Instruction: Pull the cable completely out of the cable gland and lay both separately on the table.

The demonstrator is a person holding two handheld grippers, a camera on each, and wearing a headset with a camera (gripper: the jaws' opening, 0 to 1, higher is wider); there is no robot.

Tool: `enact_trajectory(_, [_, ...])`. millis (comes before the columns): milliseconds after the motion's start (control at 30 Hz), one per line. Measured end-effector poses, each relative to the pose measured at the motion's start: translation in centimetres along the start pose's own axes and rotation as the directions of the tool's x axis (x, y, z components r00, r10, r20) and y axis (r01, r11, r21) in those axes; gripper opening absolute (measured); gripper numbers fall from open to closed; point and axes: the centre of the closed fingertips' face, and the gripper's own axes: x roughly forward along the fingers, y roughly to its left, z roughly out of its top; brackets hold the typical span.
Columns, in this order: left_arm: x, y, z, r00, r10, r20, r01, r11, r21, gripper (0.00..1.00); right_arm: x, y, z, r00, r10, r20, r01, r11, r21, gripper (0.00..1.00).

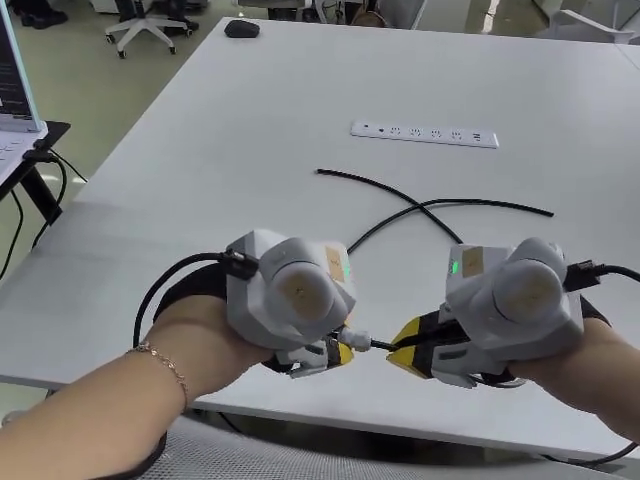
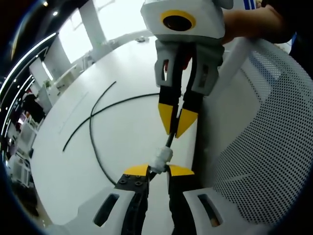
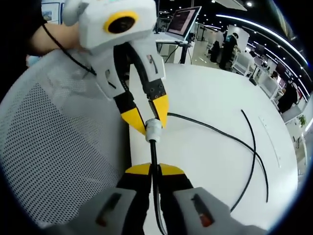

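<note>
A small white cable gland point(image 1: 356, 338) hangs just over the near table edge, between my two grippers. My left gripper point(image 1: 343, 347) is shut on it; in the left gripper view the gland point(image 2: 161, 157) sits at my yellow tips point(image 2: 159, 171). A black cable point(image 1: 380, 345) runs out of the gland into my right gripper point(image 1: 402, 352), which is shut on it a short way off. In the right gripper view the cable point(image 3: 154, 152) passes between my own tips point(image 3: 154, 169) up to the gland point(image 3: 153, 128) held by the left gripper point(image 3: 149, 120). The right gripper point(image 2: 176, 122) faces me in the left gripper view.
Two black cable lengths point(image 1: 400, 195) cross on the white table point(image 1: 250, 120) beyond the grippers. A white power strip point(image 1: 424, 134) lies further back, a mouse point(image 1: 241, 28) at the far edge, a laptop point(image 1: 12, 90) to the left. A mesh chair back point(image 3: 58, 147) is below the grippers.
</note>
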Motion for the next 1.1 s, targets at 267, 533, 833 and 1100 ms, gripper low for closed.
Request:
enact_trajectory(267, [0.1, -0.1, 0.1, 1.0000, -0.007, 0.007, 0.007, 1.000, -0.005, 0.15, -0.2, 0.1, 0.0, 1.0000, 0.001, -0.006, -0.001, 1.000, -0.002, 0.03])
enact_trajectory(533, [0.1, -0.6, 0.9, 0.9991, -0.019, 0.037, 0.019, 1.000, 0.014, 0.15, -0.2, 0.5, 0.5, 0.9999, 0.014, 0.007, -0.014, 1.000, -0.020, 0.10])
enact_trajectory(833, [0.1, -0.8, 2.2, 0.9965, -0.015, 0.082, 0.009, 0.998, 0.070, 0.15, -0.8, 0.7, 2.2, 0.9951, 0.026, 0.096, -0.021, 0.998, -0.052, 0.03])
enact_trajectory(1100, [0.3, -0.5, 2.5, 0.9973, 0.023, 0.070, -0.036, 0.982, 0.186, 0.17, -1.0, 1.0, 2.6, 0.9922, 0.041, 0.117, -0.029, 0.994, -0.102, 0.02])
